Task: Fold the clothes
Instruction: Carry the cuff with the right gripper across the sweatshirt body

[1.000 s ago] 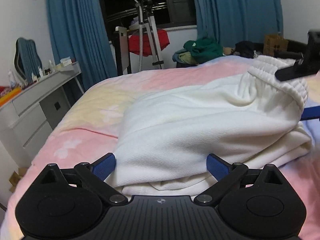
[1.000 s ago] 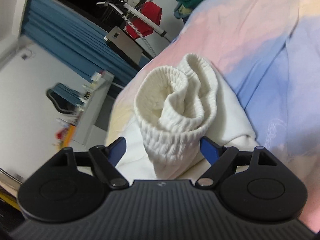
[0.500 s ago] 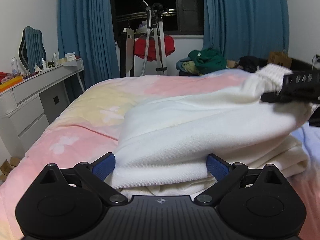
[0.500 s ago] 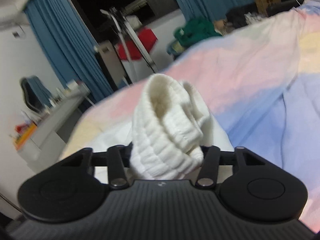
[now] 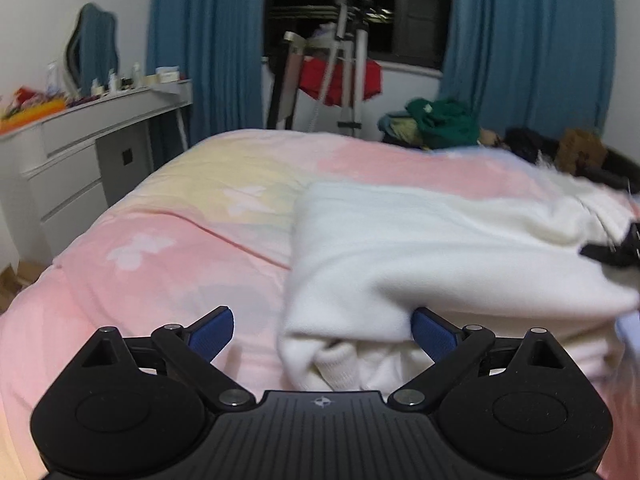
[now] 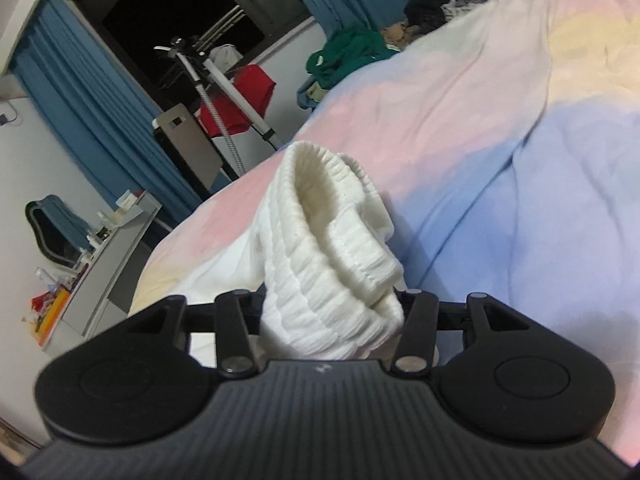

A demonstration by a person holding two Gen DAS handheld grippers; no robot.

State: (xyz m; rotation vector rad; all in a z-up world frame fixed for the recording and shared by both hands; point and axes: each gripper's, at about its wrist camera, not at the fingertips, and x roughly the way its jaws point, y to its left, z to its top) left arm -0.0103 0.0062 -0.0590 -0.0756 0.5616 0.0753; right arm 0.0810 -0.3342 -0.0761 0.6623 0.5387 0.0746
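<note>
A white knit garment [image 5: 440, 248] lies folded in thick layers on the pastel bedcover [image 5: 180, 248]. My left gripper [image 5: 323, 332] is open low at the garment's near left corner. Its right blue pad [image 5: 434, 334] touches the fabric and its left pad [image 5: 212, 330] is over bare bedcover. My right gripper [image 6: 326, 312] is shut on the garment's ribbed hem [image 6: 332, 240], which bunches up between the fingers and is held above the bed. That gripper shows as a dark shape [image 5: 612, 252] at the right edge of the left wrist view.
A white dresser [image 5: 80, 152] with bottles stands left of the bed. Beyond the foot of the bed are a garment steamer stand with a red cloth [image 5: 340, 76], a pile of green clothes [image 5: 440, 124] and blue curtains [image 5: 204, 48].
My right gripper went from open around the ribbed hem to shut on it and has kept it raised. My left gripper slid left, so the garment now sits to its right.
</note>
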